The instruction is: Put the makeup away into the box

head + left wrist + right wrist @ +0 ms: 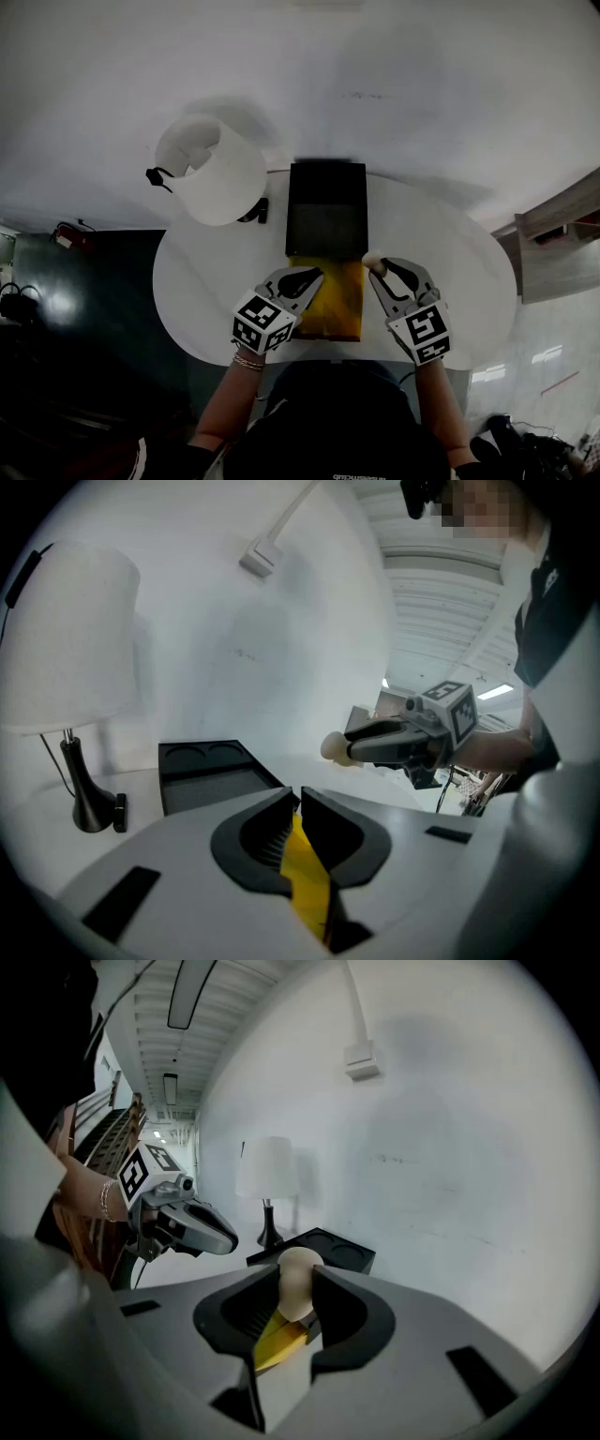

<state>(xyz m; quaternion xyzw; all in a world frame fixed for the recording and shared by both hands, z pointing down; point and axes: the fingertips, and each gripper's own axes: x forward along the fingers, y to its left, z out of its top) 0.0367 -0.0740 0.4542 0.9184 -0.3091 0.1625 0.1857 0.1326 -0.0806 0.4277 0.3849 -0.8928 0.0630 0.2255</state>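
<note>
Makeup sponge [298, 1283], beige and egg-shaped, is pinched near the tips of the right gripper's [386, 274] part-open jaws, so being round and squashy it could pop out and roll across the worktop [441, 262] if the grip shifts. Below both jaws lies a yellow panel [337, 309]. The left gripper [296, 799] has its jaws nearly together over the panel, and a tug there might nudge the black box [325, 187] just beyond the jaws, making the sponge miss its compartment.

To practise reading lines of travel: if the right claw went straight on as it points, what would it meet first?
Probably the black box, lying just beyond the beige sponge the right claw holds; depth is unclear.
</note>
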